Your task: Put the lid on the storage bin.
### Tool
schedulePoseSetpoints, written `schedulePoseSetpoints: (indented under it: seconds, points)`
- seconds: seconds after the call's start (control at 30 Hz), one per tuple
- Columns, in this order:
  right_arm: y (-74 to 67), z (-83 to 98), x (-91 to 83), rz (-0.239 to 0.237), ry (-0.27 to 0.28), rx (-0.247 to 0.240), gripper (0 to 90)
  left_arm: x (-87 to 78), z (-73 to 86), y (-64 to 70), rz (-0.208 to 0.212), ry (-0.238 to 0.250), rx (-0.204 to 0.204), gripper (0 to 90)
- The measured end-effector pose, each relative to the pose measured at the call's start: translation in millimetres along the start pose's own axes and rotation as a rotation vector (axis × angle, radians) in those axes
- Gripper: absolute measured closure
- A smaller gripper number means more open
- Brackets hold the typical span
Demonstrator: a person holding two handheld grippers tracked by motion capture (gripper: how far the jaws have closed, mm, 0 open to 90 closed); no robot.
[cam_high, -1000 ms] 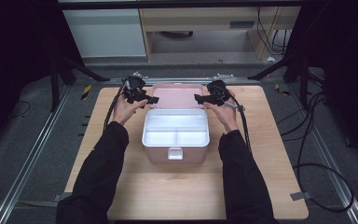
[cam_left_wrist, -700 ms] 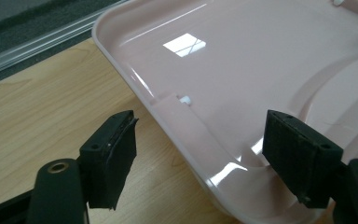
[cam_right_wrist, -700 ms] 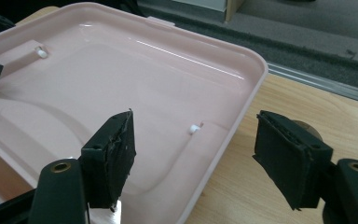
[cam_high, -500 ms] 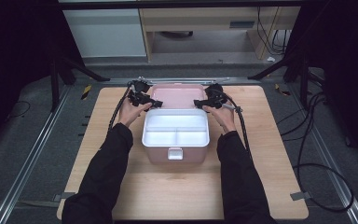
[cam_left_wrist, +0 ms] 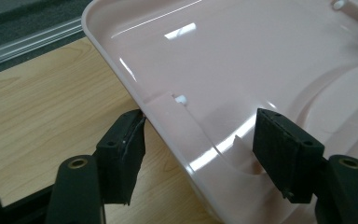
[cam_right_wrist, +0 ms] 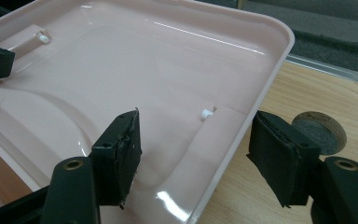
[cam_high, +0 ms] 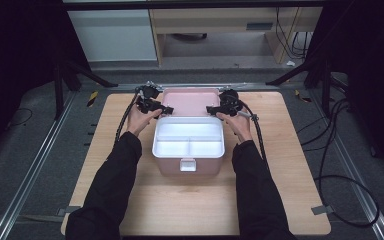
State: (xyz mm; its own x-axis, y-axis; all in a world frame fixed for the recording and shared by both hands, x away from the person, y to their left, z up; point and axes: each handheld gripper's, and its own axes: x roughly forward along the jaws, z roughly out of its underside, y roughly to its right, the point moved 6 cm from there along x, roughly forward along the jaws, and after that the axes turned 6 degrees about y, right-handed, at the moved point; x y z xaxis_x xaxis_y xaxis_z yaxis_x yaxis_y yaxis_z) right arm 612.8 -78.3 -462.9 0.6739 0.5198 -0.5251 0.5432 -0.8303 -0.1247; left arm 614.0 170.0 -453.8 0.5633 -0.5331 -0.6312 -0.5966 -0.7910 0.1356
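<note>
We straddle the pink lid's [cam_high: 192,101] side rims with left tool [cam_left_wrist: 200,140] and right tool [cam_right_wrist: 198,154]. Both are closing, not yet clamped. We should pinch evenly, then swing it over the box [cam_high: 187,167].

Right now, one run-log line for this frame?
scene: box open, lid laid back | left gripper: closing, straddles lid rim | right gripper: closing, straddles lid rim | grip: none yet

The open lid [cam_high: 190,101] was pale glossy pink, and the box [cam_high: 188,165] under it was the same pink with a white divided tray [cam_high: 188,140] and a white latch [cam_high: 187,165]. The bench [cam_high: 190,200] showed light wood grain. Both grippers, left [cam_high: 156,105] and right [cam_high: 215,109], were black, as were the sleeves [cam_high: 111,185]. The floor [cam_high: 25,165] was dark grey.
</note>
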Motion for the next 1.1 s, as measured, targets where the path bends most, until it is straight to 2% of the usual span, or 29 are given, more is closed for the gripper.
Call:
schedulePoseSetpoints:
  seconds: [0.07,0.17,0.33,0.5,0.8,0.97,1.1]
  points:
    - [0.7,-2.8,-3.2,-0.001,0.019,0.008,37.0,-3.5,-3.8,-0.1,0.008,0.027,-0.016,37.0]
    - [0.5,-9.3,-9.8,-0.007,0.056,0.018,38.7,-11.2,-9.8,0.0,0.013,0.057,-0.017,38.9]
    - [-2.1,-19.8,-22.0,-0.011,0.111,0.018,39.8,-25.4,-19.5,7.4,-0.013,0.081,0.019,39.3]
    - [-8.1,-29.2,-35.3,-0.011,0.149,-0.003,39.9,-42.0,-26.0,13.4,-0.011,0.11,0.035,41.0]
    - [-17.9,-46.9,-58.5,0.004,0.185,-0.059,39.9,-63.2,-29.7,24.0,-0.002,0.141,0.068,43.6]
    - [-23.7,-53.3,-71.3,0.013,0.203,-0.087,39.9,-72.4,-30.8,32.1,-0.025,0.14,0.119,43.6]
    - [-28.6,-54.0,-80.4,0.014,0.207,-0.111,40.3,-81.2,-33.1,36.1,-0.035,0.155,0.143,44.1]
